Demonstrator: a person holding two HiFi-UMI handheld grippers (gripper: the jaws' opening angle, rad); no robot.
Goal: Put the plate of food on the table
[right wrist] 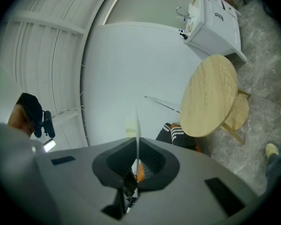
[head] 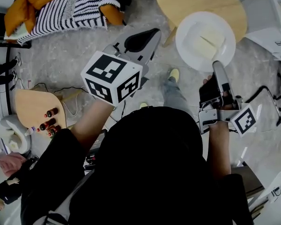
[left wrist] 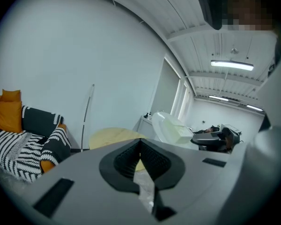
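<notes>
A white plate [head: 205, 41] carries a pale block of food [head: 210, 37] and hangs over the floor by the near edge of a round wooden table [head: 201, 1]. My right gripper [head: 216, 65] is shut on the plate's near rim. In the right gripper view the plate [right wrist: 136, 123] shows edge-on as a thin line pinched between the jaws of the right gripper [right wrist: 137, 149], with the table [right wrist: 210, 95] ahead to the right. My left gripper [head: 147, 34] is held in mid-air left of the plate, shut and empty. Its own view shows the left gripper [left wrist: 140, 146], the plate [left wrist: 171, 125] and the table [left wrist: 114, 136].
A sofa with a striped blanket [head: 70, 8] and orange cushions stands at the upper left. A small wooden side table [head: 35, 107] holds bottles at the left. White cabinets [head: 271, 18] stand right of the round table. A lower stool [right wrist: 239, 114] sits beside it.
</notes>
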